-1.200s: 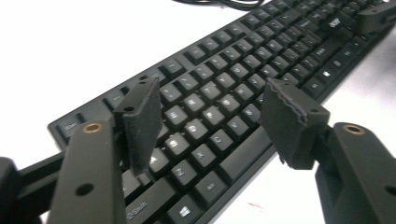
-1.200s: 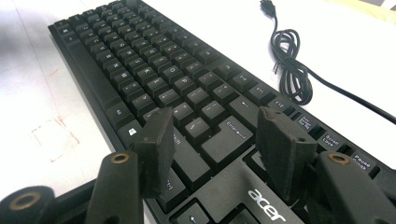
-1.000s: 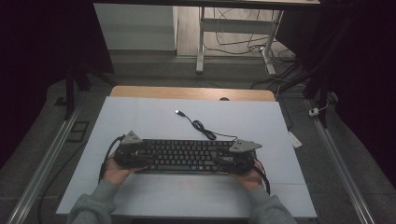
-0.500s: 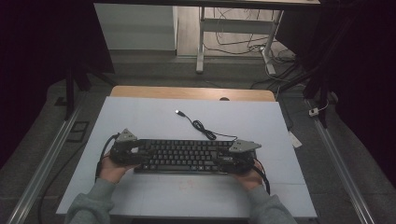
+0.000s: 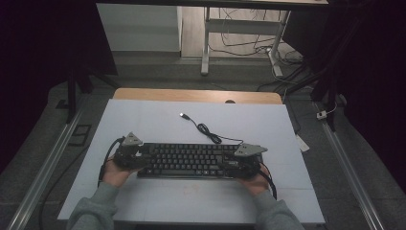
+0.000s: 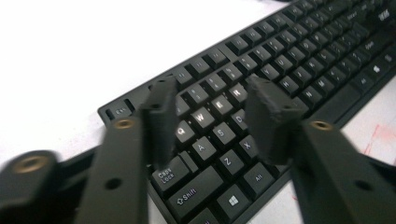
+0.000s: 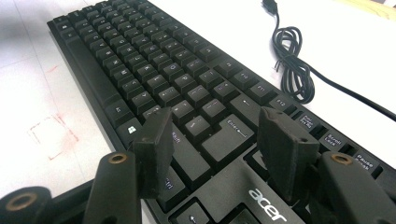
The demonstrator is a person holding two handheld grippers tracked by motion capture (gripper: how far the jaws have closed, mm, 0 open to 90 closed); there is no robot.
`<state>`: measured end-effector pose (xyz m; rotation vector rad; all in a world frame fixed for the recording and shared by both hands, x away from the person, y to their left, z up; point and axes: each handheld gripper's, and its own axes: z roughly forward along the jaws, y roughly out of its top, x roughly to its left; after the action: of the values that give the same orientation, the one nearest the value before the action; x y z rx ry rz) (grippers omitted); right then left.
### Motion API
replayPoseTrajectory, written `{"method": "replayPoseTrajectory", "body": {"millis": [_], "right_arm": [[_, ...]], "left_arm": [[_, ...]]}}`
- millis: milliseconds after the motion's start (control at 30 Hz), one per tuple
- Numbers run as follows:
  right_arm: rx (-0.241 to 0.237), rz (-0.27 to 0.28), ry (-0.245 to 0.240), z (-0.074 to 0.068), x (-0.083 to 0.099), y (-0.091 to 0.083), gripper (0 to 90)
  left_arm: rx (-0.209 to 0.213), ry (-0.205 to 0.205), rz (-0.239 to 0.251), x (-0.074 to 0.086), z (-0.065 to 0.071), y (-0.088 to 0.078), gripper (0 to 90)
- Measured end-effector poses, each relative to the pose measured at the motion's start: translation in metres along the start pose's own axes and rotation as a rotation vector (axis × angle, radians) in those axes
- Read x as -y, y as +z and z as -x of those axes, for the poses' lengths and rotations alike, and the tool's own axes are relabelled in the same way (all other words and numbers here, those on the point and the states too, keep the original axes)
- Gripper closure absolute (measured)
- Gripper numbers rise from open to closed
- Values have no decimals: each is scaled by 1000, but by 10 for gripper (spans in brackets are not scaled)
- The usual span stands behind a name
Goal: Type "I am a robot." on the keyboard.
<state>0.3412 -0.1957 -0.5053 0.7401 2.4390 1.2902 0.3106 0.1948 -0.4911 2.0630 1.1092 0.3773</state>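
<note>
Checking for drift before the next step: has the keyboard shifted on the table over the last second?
No. The keyboard lies just as far from the far edge of the table as before.

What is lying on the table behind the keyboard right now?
Behind the keyboard its black cable lies coiled on the white table, ending in a loose USB plug. Where the cable joins the keyboard cannot be made out.
</note>
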Motion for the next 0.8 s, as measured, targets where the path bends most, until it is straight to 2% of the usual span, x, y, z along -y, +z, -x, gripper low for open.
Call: {"method": "replayPoseTrajectory", "body": {"millis": [200, 333, 500, 800], "right_arm": [[-7, 1, 1, 0, 0, 1, 463], [-6, -5, 1, 0, 0, 0, 463], [-3, -9, 0, 0, 1, 1, 463], [4, -15, -5, 0, 1, 2, 463]], "left_arm": [[2, 38, -53, 3, 2, 8, 791], [3, 45, -89, 7, 0, 14, 871], [-8, 51, -122, 9, -1, 20, 884], [-22, 59, -135, 11, 0, 24, 884]]}}
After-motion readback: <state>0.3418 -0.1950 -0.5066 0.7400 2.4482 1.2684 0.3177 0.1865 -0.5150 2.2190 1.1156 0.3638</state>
